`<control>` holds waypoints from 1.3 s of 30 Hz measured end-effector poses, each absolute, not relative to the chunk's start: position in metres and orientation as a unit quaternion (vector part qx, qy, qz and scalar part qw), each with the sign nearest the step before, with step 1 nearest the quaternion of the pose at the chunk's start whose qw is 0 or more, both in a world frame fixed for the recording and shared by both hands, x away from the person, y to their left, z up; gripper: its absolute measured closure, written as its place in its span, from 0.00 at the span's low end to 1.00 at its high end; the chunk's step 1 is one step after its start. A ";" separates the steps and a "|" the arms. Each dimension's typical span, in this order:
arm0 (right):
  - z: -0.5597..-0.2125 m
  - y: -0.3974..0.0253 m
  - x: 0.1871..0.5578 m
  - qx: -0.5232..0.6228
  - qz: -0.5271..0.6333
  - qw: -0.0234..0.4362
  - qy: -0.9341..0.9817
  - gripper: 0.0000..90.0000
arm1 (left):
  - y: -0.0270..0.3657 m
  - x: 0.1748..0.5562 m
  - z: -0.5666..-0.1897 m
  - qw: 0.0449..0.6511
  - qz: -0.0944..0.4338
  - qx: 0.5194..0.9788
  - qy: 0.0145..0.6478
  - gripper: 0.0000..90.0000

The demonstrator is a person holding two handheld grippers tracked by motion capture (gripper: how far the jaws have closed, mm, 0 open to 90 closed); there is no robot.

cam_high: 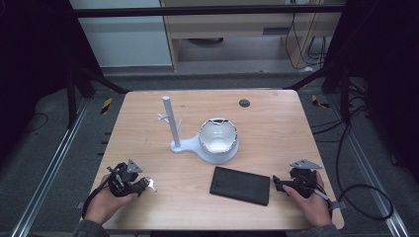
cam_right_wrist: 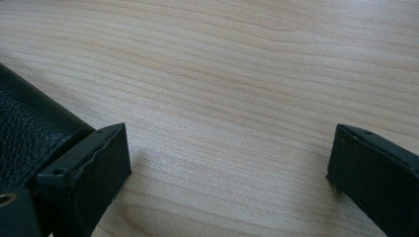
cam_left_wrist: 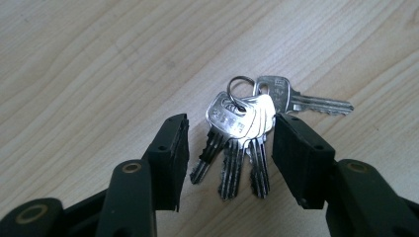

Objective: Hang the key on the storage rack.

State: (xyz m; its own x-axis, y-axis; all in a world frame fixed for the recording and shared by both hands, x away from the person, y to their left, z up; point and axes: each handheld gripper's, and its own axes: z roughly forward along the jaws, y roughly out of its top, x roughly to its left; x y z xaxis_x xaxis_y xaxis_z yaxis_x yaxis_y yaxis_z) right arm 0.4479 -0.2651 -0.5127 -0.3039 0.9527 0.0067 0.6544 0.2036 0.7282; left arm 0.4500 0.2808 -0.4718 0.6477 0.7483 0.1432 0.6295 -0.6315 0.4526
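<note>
1. Table (cam_high: pixel 148 148) first: we worked over a pale wooden top, with a white stand (cam_high: pixel 170 126) and a white bowl (cam_high: pixel 218 140) on its base near the middle.
2. Next in size, a black leather wallet (cam_high: pixel 240 185) lay flat toward the near edge, between our two hands.
3. Our right gripper (cam_high: pixel 277 183) sat low just beside the wallet's right end. In the right gripper view its jaws stood wide apart with bare wood between them, and one jaw was close against the leather; we could not tell whether it touched.
4. Our left gripper (cam_high: pixel 145 185) rested at the near left, jaws parted to a middling width around the keys and closed on nothing.
5. Smallest, the bunch of keys (cam_left_wrist: pixel 242 133) lay flat on the wood between those jaws, several keys fanned from one split ring (cam_left_wrist: pixel 238 91), one key splayed out to the side.
6. We judged the bunch light, hard, slippery and loose, likely to pivot and dangle. Pinching across the stacked heads just under the ring looked safest.
</note>
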 end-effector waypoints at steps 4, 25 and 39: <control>-0.513 -0.265 0.448 0.541 0.321 0.232 0.742 0.03 | 0.282 0.451 -0.474 0.196 0.151 0.888 0.387 0.61; -0.513 -0.263 0.447 0.538 0.323 0.231 0.743 0.03 | 0.273 0.452 -0.469 0.171 0.115 0.896 0.394 0.89; -0.513 -0.261 0.447 0.530 0.324 0.230 0.749 0.03 | 0.269 0.448 -0.463 0.163 0.120 0.895 0.397 0.93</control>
State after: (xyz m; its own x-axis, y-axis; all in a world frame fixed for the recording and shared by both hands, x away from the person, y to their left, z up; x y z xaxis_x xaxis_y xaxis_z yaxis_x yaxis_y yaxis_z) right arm 0.4472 -0.2611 -0.5131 -0.3329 0.9430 -0.0014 0.6440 0.2285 0.7301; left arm 0.4478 0.2693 -0.4634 0.6554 0.7505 0.0854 0.6719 -0.6309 0.3878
